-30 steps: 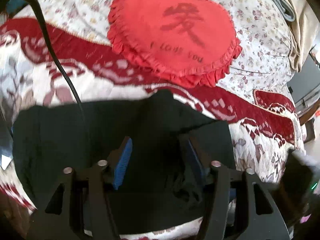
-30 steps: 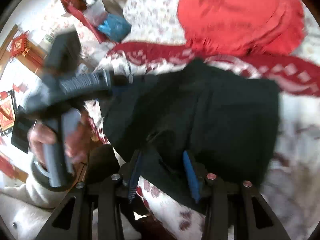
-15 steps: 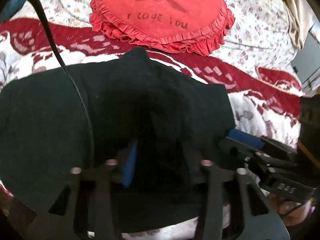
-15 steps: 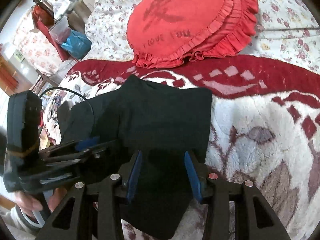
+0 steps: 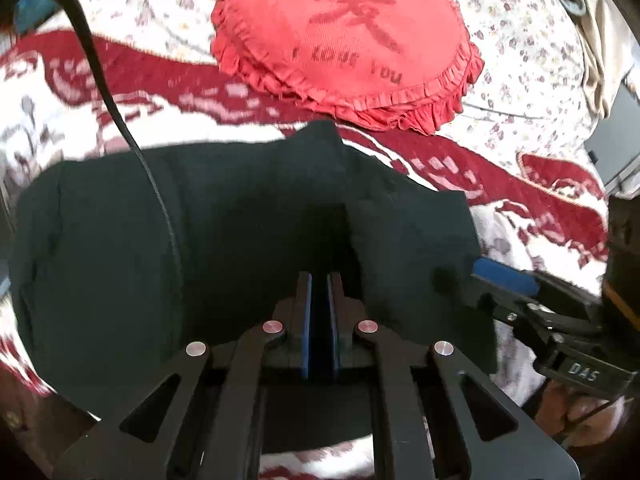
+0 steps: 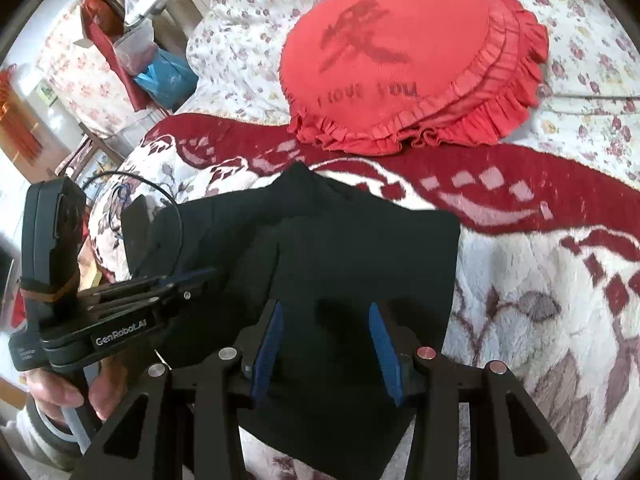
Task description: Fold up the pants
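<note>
The left claw [image 5: 318, 280] has just been closed from wide onto a fold of the black pants [image 5: 120, 260], so lifting is judged possible; the right claw [image 6: 326, 312] is held half-open over them.

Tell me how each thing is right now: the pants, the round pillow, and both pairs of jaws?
Black pants: partly folded, bunched, lying on the blanket.
Red pillow: flat on the bed, beyond the pants, not touching them.
Blanket: spread out under the pants.
Left gripper: jaws have just been closing, now shut on a pinch of pants.
Right gripper: jaws open, over the pants, no clear grip.
</note>
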